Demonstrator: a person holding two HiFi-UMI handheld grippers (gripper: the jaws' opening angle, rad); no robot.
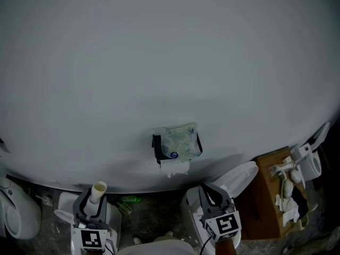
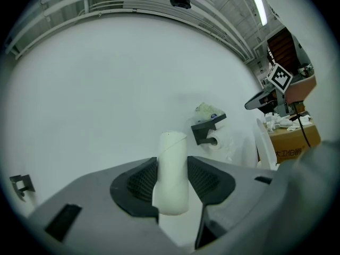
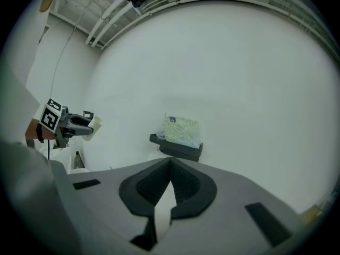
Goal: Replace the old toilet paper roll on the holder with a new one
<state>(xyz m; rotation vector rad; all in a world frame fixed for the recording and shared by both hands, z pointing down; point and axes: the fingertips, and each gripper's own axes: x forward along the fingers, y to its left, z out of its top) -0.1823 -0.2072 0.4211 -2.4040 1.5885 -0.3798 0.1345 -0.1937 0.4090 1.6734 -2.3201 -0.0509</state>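
Two grippers are raised side by side before a plain white wall [image 1: 170, 62], both low in the head view. The left gripper [image 1: 94, 202] has its jaws closed on an empty tube [image 1: 99, 189], the pale core of a used roll. In the left gripper view the tube [image 2: 173, 147] stands upright between the dark ribbed pads and rises well above the left gripper [image 2: 172, 169]. The right gripper [image 1: 212, 196] holds nothing; in the right gripper view the jaws of the right gripper [image 3: 170, 164] meet at their tips with only a thin gap lower down. A black holder [image 1: 157, 146] is fixed to the wall between and beyond the two grippers, apart from both. A toilet paper roll [image 1: 174, 167] hangs under it with a ragged end of paper showing, and a clear plastic packet [image 1: 180, 140] of pale tissues rests on top. From the left gripper view the holder [image 2: 208, 125] and the roll [image 2: 214, 141] lie to the right of the tube. From the right gripper view the holder [image 3: 179, 150] and the packet [image 3: 183, 130] sit straight ahead. A brown cardboard box [image 1: 265, 201] stands to the right with crumpled tissue [image 1: 285, 202] on it.
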